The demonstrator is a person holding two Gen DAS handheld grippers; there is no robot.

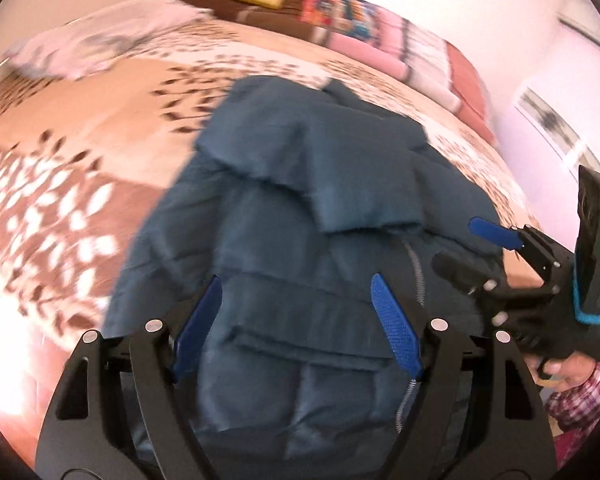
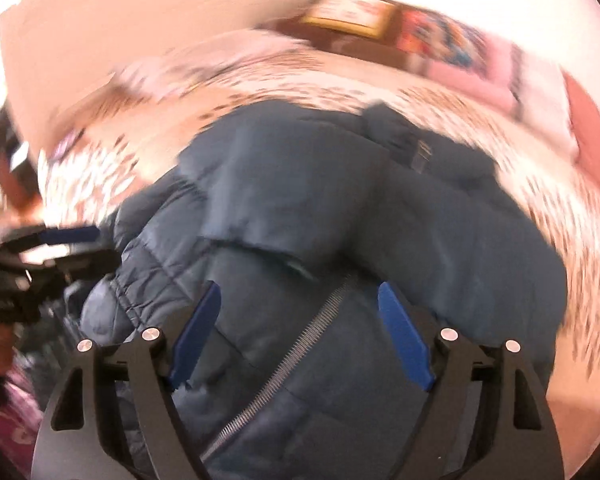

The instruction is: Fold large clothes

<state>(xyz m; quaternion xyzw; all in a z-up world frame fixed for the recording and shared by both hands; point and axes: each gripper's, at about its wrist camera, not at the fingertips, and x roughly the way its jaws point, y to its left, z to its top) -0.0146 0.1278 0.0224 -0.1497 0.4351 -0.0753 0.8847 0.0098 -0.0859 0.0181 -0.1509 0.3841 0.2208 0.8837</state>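
A dark blue padded jacket (image 1: 300,208) lies front up on a bed, with a sleeve laid across its chest and its zipper (image 1: 418,276) showing. My left gripper (image 1: 296,320) hovers over the jacket's lower part, jaws open, with nothing between the blue pads (image 1: 396,324). The right gripper (image 1: 474,250) stands at the jacket's right side, also open. In the right wrist view, the jacket (image 2: 420,220) fills the middle, its zipper (image 2: 284,360) running diagonally. My right gripper (image 2: 300,328) is open above it, holding nothing. The left gripper (image 2: 72,248) shows blurred at the left beside a gathered cuff (image 2: 112,296).
The bedspread (image 1: 80,152) is cream and brown with a leaf print. A pale pillow (image 1: 100,40) and coloured cushions (image 1: 380,32) line the bed's far end. A hand in a plaid sleeve (image 1: 580,384) holds the right gripper. A white wall (image 1: 560,60) stands to the right.
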